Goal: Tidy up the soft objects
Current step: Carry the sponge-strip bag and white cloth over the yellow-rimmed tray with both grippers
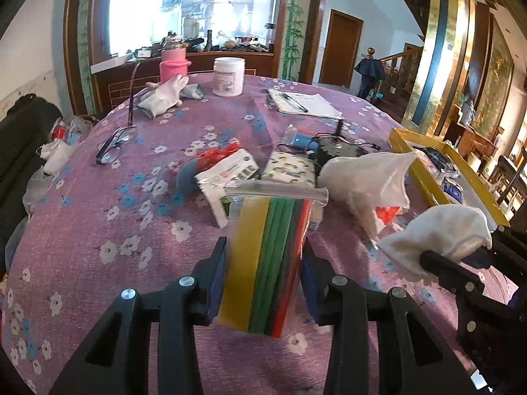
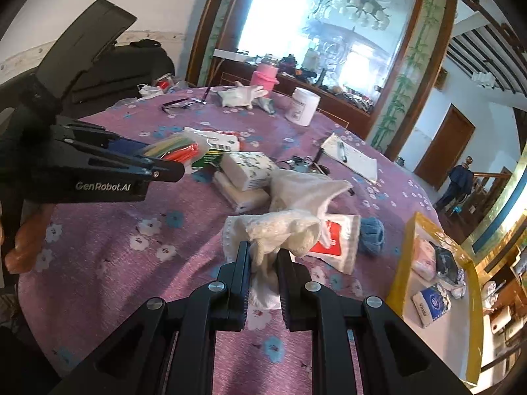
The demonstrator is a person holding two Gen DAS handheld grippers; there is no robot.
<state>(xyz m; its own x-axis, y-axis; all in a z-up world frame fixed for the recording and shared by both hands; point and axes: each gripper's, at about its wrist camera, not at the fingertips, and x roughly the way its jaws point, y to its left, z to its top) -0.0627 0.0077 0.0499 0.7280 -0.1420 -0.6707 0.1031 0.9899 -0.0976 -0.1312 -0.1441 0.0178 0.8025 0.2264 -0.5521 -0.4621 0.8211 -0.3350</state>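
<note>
My left gripper [image 1: 263, 260] is shut on a clear zip bag of coloured cloths [image 1: 266, 256], yellow, green and red, held above the purple flowered tablecloth [image 1: 131, 217]. It also shows at the left of the right wrist view [image 2: 164, 168]. My right gripper [image 2: 263, 256] is shut on a white cloth [image 2: 283, 233] and lifts it over the table; it shows at the right of the left wrist view [image 1: 441, 237]. Another white cloth [image 1: 365, 174], tissue packs [image 1: 227, 174] and a blue knit item [image 2: 372, 233] lie mid-table. A yellow-rimmed tray [image 2: 400, 270] holds several soft packs.
White gloves [image 1: 164, 95], a pink jar [image 1: 174, 59], a white tub [image 1: 229, 75], glasses [image 1: 115, 138], papers with a pen [image 1: 303, 102] and a black device with wires [image 1: 342, 148] lie on the far half of the table. A dark bag [image 2: 125, 65] stands beyond the left edge.
</note>
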